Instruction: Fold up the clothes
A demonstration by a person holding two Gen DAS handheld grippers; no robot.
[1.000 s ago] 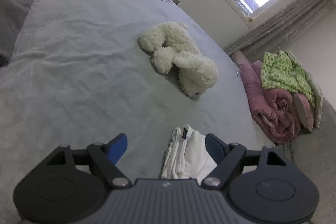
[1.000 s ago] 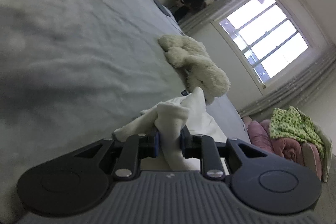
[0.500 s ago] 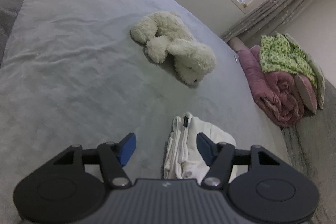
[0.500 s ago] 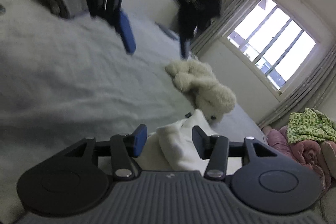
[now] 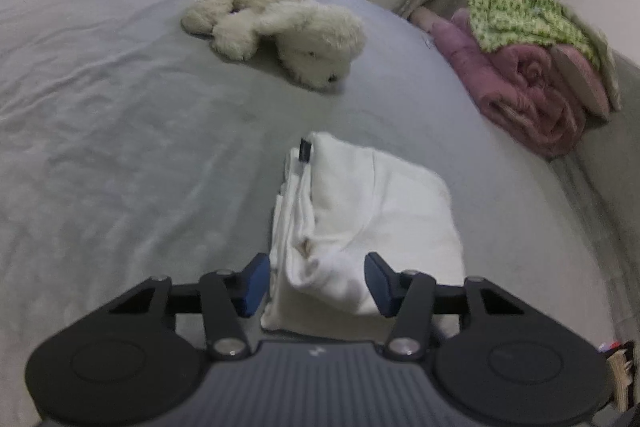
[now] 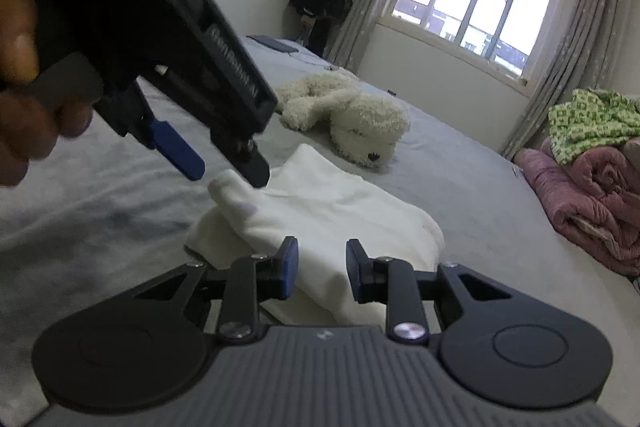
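Lengthwise toward the plush dog (image 5: pixel 280 27), folded white garment (image 5: pixel 372 211), left gripper (image 5: pixel 316 281) closing astride it, right gripper (image 6: pixel 322 269) closing, unpinched.

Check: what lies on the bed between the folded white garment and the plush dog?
Nothing: in the left wrist view only bare grey bedsheet separates the white garment from the plush dog.

Only lettering: white raised print along side of left gripper (image 6: pixel 224 167), seen from right wrist cam; too blurred to read for sure. Small dark tag (image 5: pixel 305 150) on white garment (image 5: pixel 368 211): no legible txt. Nothing else readable.
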